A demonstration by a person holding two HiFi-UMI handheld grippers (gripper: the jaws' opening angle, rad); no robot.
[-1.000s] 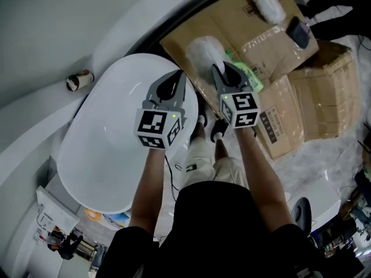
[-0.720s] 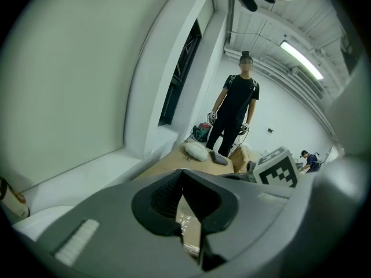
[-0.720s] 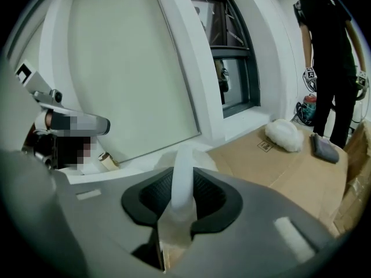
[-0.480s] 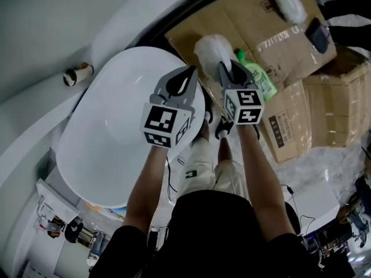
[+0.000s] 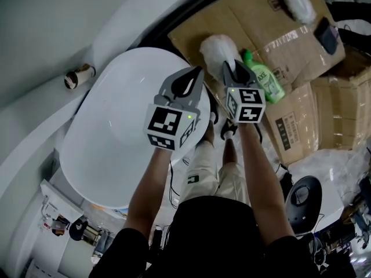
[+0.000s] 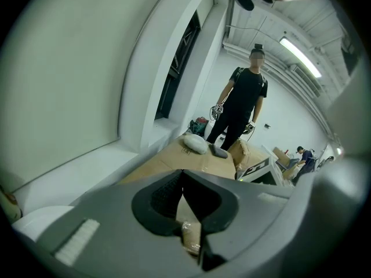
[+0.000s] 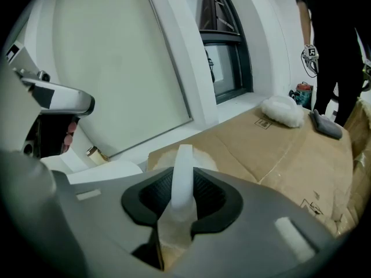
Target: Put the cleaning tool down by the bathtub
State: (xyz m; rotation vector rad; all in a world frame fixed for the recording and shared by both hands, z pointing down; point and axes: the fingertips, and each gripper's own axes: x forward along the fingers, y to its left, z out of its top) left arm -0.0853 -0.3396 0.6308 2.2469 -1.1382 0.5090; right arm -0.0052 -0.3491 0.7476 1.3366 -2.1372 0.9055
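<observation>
The cleaning tool has a fluffy white head (image 5: 216, 47) and a white handle (image 7: 184, 175). My right gripper (image 5: 234, 68) is shut on that handle, with the head hanging over the edge of the flattened cardboard (image 5: 272, 33) right beside the white bathtub (image 5: 116, 132). In the right gripper view the handle stands upright between the jaws and the head (image 7: 200, 156) shows just past them. My left gripper (image 5: 193, 74) hovers over the tub's near rim, left of the tool; its jaws are shut with nothing between them (image 6: 182, 175).
A green bottle (image 5: 264, 77) lies on the cardboard just right of the tool. A second fluffy white pad (image 5: 297, 2) and a dark object (image 5: 326, 35) sit farther back. A person (image 6: 243, 103) stands beyond the boxes. A small roll (image 5: 78, 76) rests on the ledge left of the tub.
Both grippers have drifted slightly right and forward in the head view, the tool still held. The green bottle now shows fully beside the tool's head.
</observation>
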